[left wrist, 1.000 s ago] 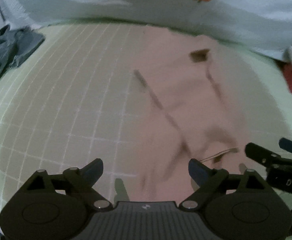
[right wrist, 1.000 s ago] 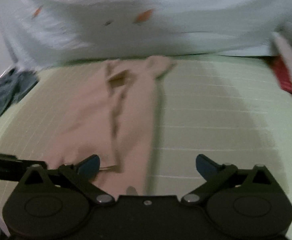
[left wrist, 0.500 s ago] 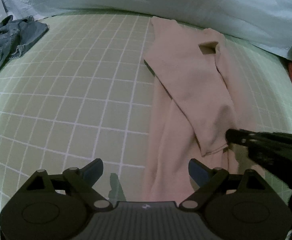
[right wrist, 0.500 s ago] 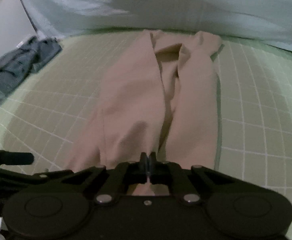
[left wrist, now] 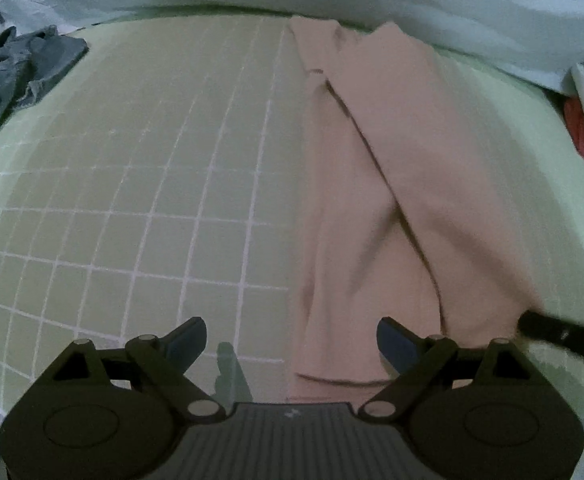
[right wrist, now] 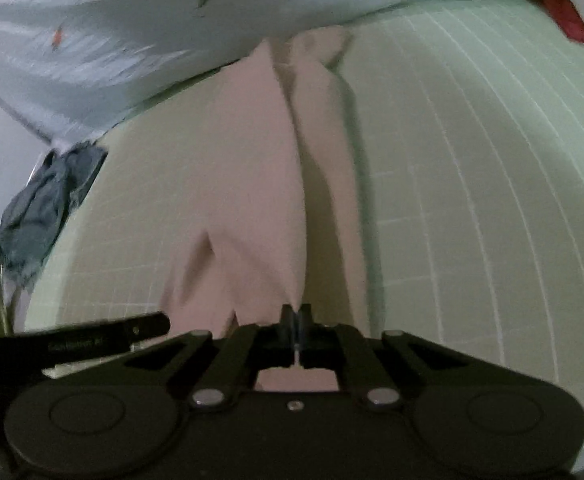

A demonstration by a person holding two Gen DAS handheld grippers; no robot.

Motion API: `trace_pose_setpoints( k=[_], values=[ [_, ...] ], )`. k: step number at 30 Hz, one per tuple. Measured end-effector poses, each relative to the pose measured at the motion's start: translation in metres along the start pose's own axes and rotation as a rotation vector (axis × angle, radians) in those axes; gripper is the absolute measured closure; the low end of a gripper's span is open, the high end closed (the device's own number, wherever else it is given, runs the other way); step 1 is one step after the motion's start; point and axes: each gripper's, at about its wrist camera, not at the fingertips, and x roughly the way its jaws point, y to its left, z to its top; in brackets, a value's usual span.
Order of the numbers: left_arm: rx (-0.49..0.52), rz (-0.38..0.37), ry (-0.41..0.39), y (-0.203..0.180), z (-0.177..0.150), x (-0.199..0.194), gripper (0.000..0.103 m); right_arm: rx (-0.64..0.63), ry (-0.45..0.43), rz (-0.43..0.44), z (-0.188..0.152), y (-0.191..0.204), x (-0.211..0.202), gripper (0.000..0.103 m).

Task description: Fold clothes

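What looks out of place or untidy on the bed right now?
A crumpled grey-blue garment lies bunched at the far left edge of the green checked sheet, unfolded. The pink garment lies long and creased, one layer crossing another, with the right gripper shut on its near edge. The left gripper is open.

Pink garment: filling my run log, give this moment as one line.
left gripper open, empty | right gripper shut on pink garment | garment on green grid sheet
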Motion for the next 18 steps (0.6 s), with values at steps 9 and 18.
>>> trace_pose_setpoints(
  k=[9, 18],
  values=[
    [0.037, 0.002, 0.025, -0.006, -0.008, 0.004, 0.011, -0.076, 0.006, -0.136, -0.011, 0.009, 0.003, 0.091],
    [0.076, 0.024, 0.042, -0.010, -0.005, 0.018, 0.010, -0.103, -0.036, -0.230, -0.010, 0.011, 0.011, 0.023]
  ],
)
